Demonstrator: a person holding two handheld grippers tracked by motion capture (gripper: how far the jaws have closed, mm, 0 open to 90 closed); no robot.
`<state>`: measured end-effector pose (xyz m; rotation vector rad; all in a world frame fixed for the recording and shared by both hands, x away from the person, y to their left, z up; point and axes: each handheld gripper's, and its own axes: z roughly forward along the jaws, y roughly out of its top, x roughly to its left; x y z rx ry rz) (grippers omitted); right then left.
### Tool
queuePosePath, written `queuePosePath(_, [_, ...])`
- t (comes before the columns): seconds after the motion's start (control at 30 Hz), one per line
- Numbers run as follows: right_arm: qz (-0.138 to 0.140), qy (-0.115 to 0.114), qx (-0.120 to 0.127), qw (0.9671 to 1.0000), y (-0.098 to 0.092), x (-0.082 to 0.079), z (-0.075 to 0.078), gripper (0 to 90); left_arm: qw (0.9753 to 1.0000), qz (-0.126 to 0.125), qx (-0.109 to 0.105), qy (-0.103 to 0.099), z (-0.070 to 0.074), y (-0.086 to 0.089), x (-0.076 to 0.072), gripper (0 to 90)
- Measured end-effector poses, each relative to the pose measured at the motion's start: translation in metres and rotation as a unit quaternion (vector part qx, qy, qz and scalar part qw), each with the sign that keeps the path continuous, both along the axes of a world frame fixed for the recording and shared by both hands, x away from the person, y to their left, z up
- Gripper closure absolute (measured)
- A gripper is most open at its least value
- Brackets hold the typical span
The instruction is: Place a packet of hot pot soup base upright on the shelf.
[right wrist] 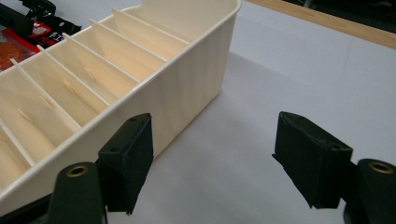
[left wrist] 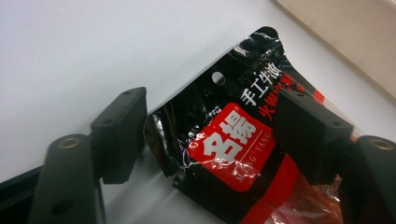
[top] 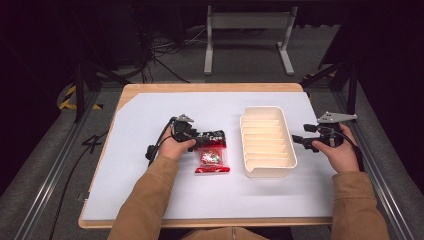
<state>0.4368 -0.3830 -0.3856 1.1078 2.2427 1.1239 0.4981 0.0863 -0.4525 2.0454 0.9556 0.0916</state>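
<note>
A: Report the layout, taking the divided tray as the reference.

B: The tabletop (top: 150, 200) carries a white sheet with wood showing at its edges. The cream tray (top: 268, 171) stands on the sheet, right of centre, long side running away from the person. Thin partitions split it into a row of narrow compartments, and those in sight hold nothing.

A: Location of the snack packet?

B: The snack packet (top: 212, 152) lies flat on the sheet just left of the tray, apart from its wall. The top of the packet is black with a red label and white characters; the lower part is clear film over red contents. In the left gripper view a hang hole sits near the top edge of the packet (left wrist: 233, 140).

A: Status of the left gripper?

B: The left gripper (top: 196, 142) is at the packet's top left corner, on the side away from the tray. Its fingers (left wrist: 119, 133) are spread, one on each side of the packet's upper part; whether a pad touches the film cannot be determined.

A: And the right gripper?

B: The right gripper (top: 298, 141) is held just beside the tray's right wall, pointing at it. Its fingers (right wrist: 128, 161) are apart and hold nothing; one stands close against the tray wall (right wrist: 187, 102), the other over bare sheet.
</note>
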Motion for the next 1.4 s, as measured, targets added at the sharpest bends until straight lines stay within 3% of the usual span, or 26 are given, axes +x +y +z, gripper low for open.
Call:
queuePosePath(0.2, [0.002, 0.000, -0.001, 1.0000, 0.001, 0.000, 0.000, 27.9, 0.9999, -0.006, 0.012, -0.006, 0.001, 0.000, -0.003, 38.7])
queuePosePath(0.33, [0.002, 0.001, -0.003, 1.0000, 0.001, 0.000, -0.001, 27.9, 0.9993, -0.011, 0.031, -0.017, 0.002, -0.001, -0.005, 49.6])
queuePosePath(0.47, [0.003, 0.000, -0.003, 1.0000, 0.001, 0.000, -0.001, 27.9, 0.9986, -0.006, 0.045, -0.028, 0.002, -0.003, -0.008, 52.9])
queuePosePath(0.67, [0.003, -0.001, -0.005, 1.0000, 0.002, 0.000, -0.001, 28.0, 0.9973, -0.008, 0.062, -0.039, 0.002, -0.001, -0.009, 69.0])
queuePosePath(0.9, [0.006, -0.002, -0.007, 1.0000, 0.003, 0.000, -0.001, 28.3, 0.9973, -0.004, 0.064, -0.037, 0.002, 0.002, -0.009, 84.6])
queuePosePath(1.03, [0.006, -0.002, -0.008, 0.9999, 0.003, 0.000, -0.001, 28.4, 0.9979, -0.001, 0.058, -0.029, 0.002, 0.003, -0.009, 89.2])
queuePosePath(1.4, [0.005, -0.003, -0.009, 0.9999, 0.002, 0.000, -0.001, 29.0, 0.9988, -0.002, 0.044, -0.020, 0.007, 0.007, -0.009, 90.0])
